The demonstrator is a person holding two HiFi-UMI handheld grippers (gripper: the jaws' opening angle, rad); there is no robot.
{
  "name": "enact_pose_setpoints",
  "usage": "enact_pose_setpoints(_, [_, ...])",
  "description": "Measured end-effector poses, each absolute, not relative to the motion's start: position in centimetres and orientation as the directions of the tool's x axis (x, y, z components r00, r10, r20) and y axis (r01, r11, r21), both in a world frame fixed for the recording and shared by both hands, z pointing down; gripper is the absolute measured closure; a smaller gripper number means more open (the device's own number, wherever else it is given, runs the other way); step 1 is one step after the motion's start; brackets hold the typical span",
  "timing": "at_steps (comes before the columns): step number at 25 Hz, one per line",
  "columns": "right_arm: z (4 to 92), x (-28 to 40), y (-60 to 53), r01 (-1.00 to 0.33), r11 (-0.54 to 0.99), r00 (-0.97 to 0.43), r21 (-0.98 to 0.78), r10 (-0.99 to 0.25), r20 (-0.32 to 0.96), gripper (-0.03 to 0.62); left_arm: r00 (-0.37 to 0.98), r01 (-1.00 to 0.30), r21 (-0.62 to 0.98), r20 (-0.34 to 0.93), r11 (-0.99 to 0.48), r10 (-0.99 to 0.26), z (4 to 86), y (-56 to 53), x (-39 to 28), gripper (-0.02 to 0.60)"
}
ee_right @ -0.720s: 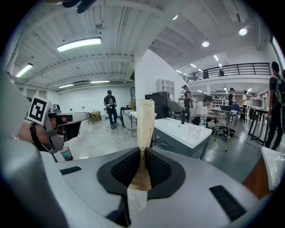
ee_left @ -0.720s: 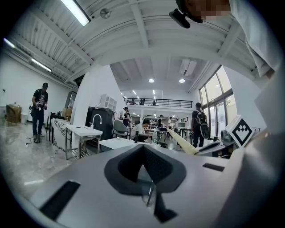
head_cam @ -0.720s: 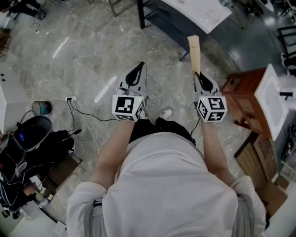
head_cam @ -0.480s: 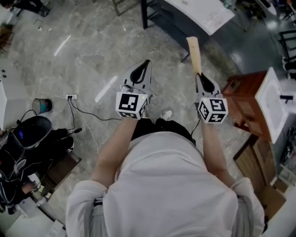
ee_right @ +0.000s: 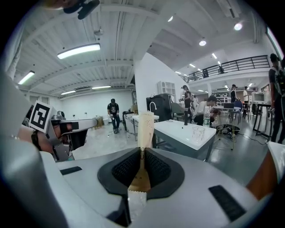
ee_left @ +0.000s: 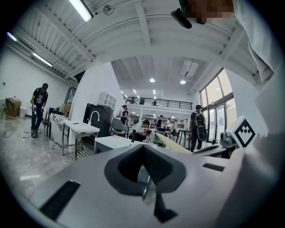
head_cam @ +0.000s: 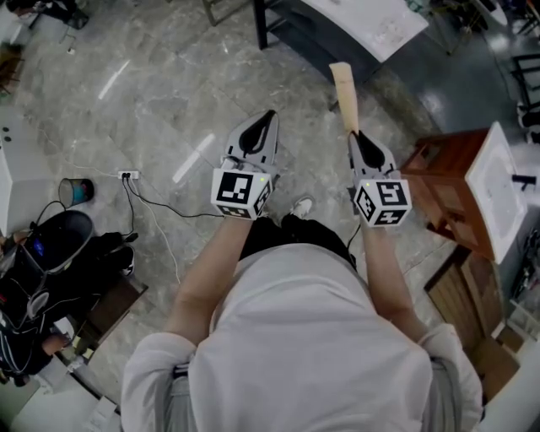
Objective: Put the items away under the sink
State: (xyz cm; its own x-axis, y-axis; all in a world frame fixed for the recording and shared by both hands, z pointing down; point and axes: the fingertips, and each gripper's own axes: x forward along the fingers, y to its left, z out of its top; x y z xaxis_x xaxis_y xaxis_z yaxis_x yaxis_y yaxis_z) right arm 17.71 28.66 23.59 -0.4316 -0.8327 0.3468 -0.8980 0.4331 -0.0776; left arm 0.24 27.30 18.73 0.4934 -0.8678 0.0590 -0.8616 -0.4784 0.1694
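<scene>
My right gripper (head_cam: 355,135) (ee_right: 142,151) is shut on a long flat tan paper packet (head_cam: 344,96) (ee_right: 145,129) that sticks out forward past the jaws, held up at chest height over the floor. The left gripper (head_cam: 268,116) (ee_left: 143,158) is level with it to the left, jaws closed together with nothing between them. A brown wooden sink cabinet (head_cam: 447,181) with a white basin (head_cam: 496,187) stands at the right, away from both grippers.
A white-topped table (head_cam: 363,25) (ee_right: 187,133) on a dark frame stands ahead. A power strip and cable (head_cam: 129,180), a small bin (head_cam: 76,193) and dark bags (head_cam: 51,261) lie at the left. Several people stand or sit in the far room.
Both grippers have drifted slightly; the right one with the packet has shifted a little left and forward. Neither grip has changed.
</scene>
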Motion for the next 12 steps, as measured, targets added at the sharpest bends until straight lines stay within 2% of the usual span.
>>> enact_pose_setpoints(12, [23.9, 19.6, 24.4, -0.87, 0.482, -0.487, -0.101, -0.813, 0.319, 0.54, 0.448, -0.888, 0.162, 0.095, -0.43, -0.889, 20.1, 24.4, 2.5, 0.578])
